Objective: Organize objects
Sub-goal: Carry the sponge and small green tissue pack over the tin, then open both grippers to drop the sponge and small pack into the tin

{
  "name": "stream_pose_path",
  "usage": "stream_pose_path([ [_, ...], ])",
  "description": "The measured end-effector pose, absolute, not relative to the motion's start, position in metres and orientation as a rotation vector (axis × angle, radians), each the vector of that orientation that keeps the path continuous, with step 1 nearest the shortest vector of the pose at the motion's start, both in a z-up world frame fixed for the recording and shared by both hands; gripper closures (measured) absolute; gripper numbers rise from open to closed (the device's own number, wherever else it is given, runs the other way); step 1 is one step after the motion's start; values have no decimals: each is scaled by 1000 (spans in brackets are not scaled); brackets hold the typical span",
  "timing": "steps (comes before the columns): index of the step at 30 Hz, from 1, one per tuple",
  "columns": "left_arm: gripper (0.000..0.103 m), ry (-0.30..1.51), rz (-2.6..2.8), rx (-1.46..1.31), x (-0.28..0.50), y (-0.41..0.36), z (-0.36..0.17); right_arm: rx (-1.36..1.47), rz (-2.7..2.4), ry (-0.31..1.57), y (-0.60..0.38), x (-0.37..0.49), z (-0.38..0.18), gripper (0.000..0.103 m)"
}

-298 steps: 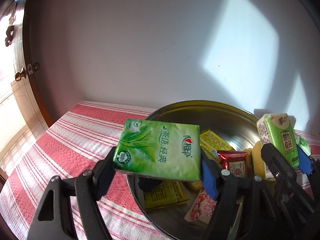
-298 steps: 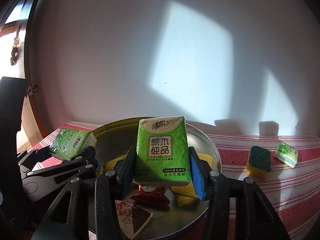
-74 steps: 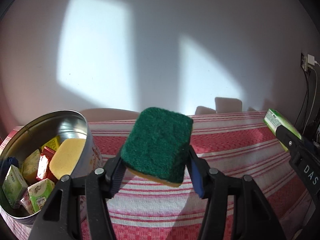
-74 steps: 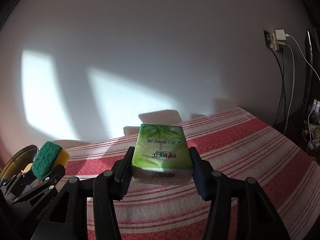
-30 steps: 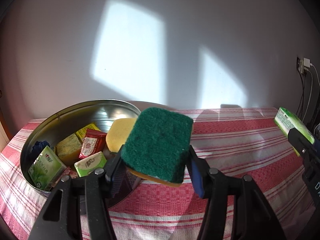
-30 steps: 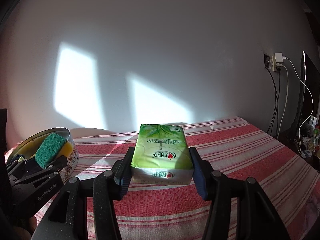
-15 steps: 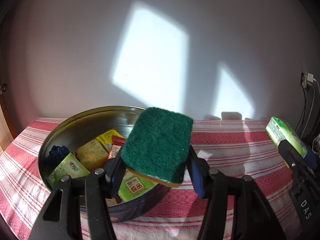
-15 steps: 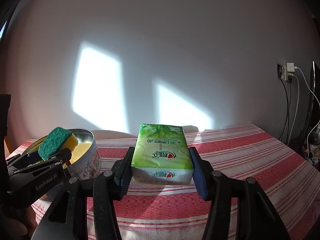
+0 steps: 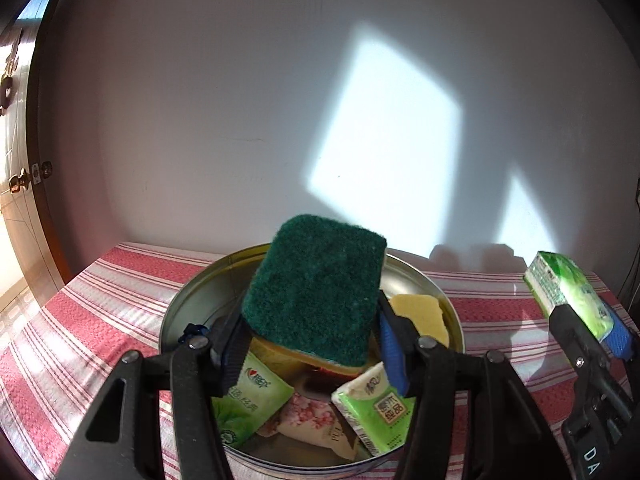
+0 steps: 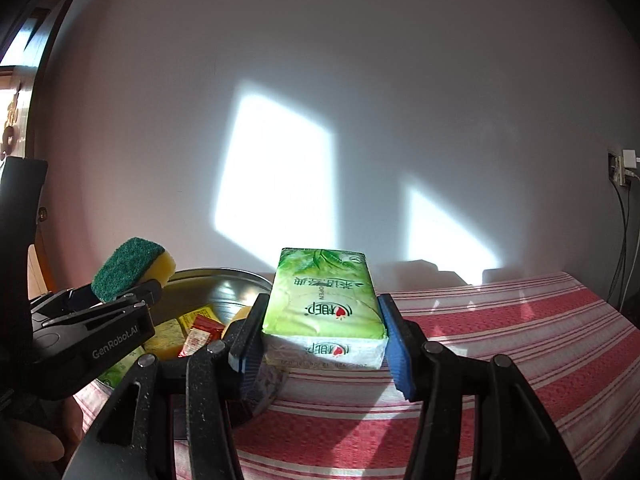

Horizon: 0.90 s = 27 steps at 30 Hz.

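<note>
Gripping a green-topped sponge (image 9: 316,288), the left tool (image 9: 310,340) holds it above the round tin (image 9: 450,312). Right tool (image 10: 320,344) clamps a tissue pack (image 10: 324,300) beside the tin, above the striped counter (image 10: 500,340).

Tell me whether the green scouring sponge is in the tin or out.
Out. The green scouring sponge is clamped in the left tool, held above the round metal tin, not lying among the packets inside.
</note>
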State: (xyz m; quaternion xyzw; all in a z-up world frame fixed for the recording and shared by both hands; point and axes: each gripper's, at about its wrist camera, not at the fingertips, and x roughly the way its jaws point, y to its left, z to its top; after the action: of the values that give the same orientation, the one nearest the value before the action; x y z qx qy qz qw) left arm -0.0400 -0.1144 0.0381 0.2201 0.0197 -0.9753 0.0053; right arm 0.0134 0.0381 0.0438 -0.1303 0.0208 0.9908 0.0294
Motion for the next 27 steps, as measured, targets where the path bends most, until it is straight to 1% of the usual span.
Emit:
stream_pose_path([
  [8, 47, 95, -2956, 713, -60, -146, 34, -420, 3132, 40, 5, -11, 44, 48],
  [16, 47, 100, -2892, 760, -73, -158, 28, -432, 3166, 43, -10, -24, 48, 48],
  [27, 47, 106, -2814, 815, -84, -171, 22, -458, 3179, 96, -19, -46, 52, 48],
])
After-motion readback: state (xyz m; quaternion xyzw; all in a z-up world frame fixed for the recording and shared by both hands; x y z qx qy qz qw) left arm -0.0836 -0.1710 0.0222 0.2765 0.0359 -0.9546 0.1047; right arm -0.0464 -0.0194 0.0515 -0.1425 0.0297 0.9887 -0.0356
